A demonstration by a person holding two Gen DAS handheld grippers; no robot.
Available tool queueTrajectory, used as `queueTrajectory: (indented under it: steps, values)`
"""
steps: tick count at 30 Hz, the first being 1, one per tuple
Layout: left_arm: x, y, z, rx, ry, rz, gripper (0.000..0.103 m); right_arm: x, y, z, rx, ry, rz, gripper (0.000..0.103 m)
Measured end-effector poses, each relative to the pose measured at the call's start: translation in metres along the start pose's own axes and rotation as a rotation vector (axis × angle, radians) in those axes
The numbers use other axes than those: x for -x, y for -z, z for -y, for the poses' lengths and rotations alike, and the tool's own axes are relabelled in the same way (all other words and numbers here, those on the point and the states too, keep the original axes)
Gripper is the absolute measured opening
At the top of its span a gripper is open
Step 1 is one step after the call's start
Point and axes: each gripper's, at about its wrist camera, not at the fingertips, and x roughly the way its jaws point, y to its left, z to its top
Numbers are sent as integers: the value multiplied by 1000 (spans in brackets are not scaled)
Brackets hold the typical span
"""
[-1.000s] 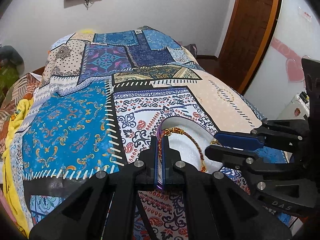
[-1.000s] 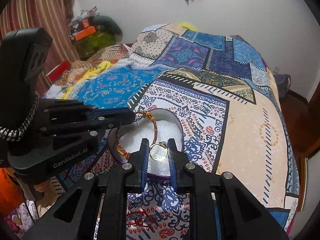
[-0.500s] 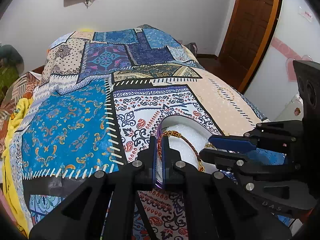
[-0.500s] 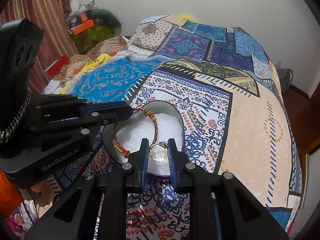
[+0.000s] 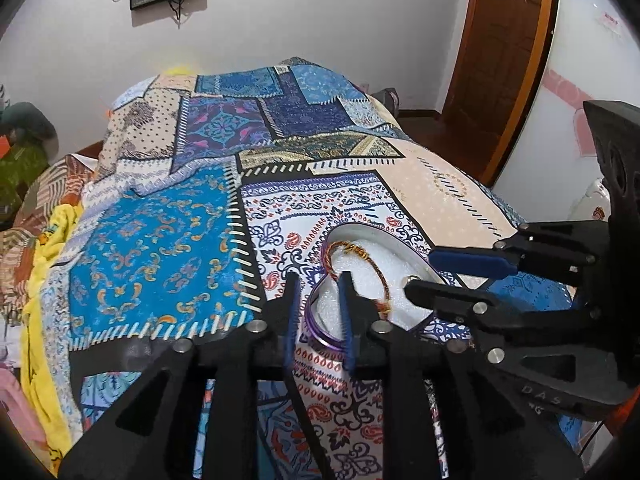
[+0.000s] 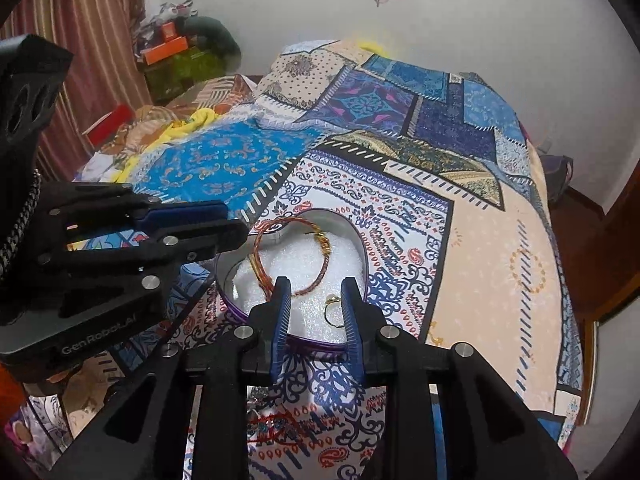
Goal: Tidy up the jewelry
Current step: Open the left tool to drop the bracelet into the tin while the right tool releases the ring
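A heart-shaped purple box (image 6: pixel 362 252) with white foam lining lies on the patchwork bedspread; it also shows in the left wrist view (image 5: pixel 314 322). A red-gold bangle (image 6: pixel 262 234) lies inside it, seen too in the left wrist view (image 5: pixel 376 266). A small gold ring (image 6: pixel 332 314) lies on the foam near the box's front. My right gripper (image 6: pixel 314 298) is open just above the box's front edge, the ring between its fingers but free. My left gripper (image 5: pixel 318 292) is open over the box's left rim, empty.
The patchwork bedspread (image 6: pixel 480 240) covers the whole bed. Loose earrings (image 6: pixel 266 426) lie on the spread in front of the box. Clothes and boxes (image 6: pixel 168 52) are piled at the far left. A wooden door (image 5: pixel 508 60) stands at the right.
Both grippers have opened. The left one let go of the bangle, the right one let go of the ring; both pieces now lie in the box.
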Motion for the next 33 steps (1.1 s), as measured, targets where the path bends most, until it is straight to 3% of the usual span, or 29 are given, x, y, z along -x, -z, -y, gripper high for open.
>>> queueTrajectory:
  steps: [2,5,17,25,33]
  values:
    - [9,1,0,0,-16,21,36,5,0,-1,1,14,9,34]
    - [20,1,0,2,-28,35,38,17,1,-3,1,27,37,41]
    - [57,14,0,18,-65,42,45,63,11,-6,-34,67,96,42]
    - [58,33,6,35,-36,-10,46,75,24,-6,-58,68,98,42]
    - [42,58,15,54,26,-112,46,73,45,-4,-79,60,59,42]
